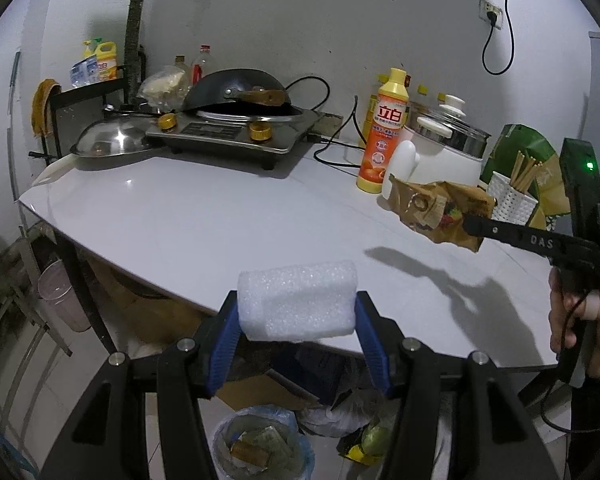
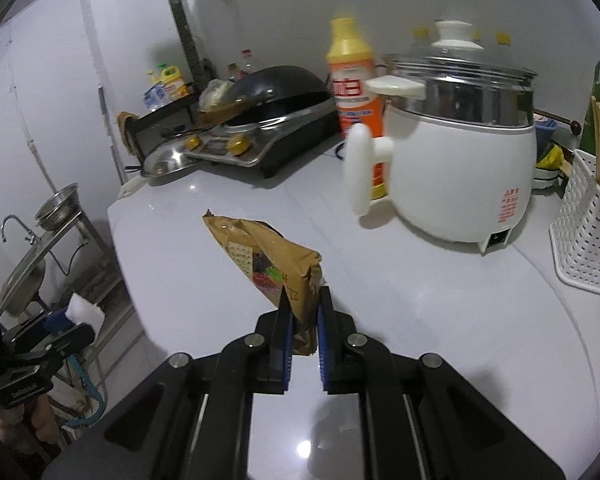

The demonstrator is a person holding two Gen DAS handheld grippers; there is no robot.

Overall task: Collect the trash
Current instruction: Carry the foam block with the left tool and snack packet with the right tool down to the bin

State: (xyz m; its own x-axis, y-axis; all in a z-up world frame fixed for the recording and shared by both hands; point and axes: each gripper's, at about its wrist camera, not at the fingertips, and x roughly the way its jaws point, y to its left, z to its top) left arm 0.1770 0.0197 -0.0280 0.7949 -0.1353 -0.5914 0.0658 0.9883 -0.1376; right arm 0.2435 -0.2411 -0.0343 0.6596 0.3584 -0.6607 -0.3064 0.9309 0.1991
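A white foam block [image 1: 298,300] is clamped between the blue pads of my left gripper [image 1: 296,314], held in the air over the front edge of the white table [image 1: 172,216]. In the right wrist view this left gripper [image 2: 66,314] with the foam block [image 2: 85,309] shows at the far left, off the table's side. My right gripper [image 2: 304,304] is shut on one end of a crumpled brown snack wrapper [image 2: 260,254], lifted above the table. From the left wrist the wrapper [image 1: 436,210] hangs from the right gripper [image 1: 470,222] at the right. A lined trash bin [image 1: 260,444] with scraps stands on the floor below.
An induction cooker with a black wok [image 1: 240,94], a steel lid [image 1: 112,140], an orange detergent bottle [image 1: 384,136], a white electric pot [image 2: 460,148] and a white chopstick holder [image 2: 588,236] stand on the table. A sink [image 2: 24,276] is at the left. Bags [image 1: 360,432] lie beside the bin.
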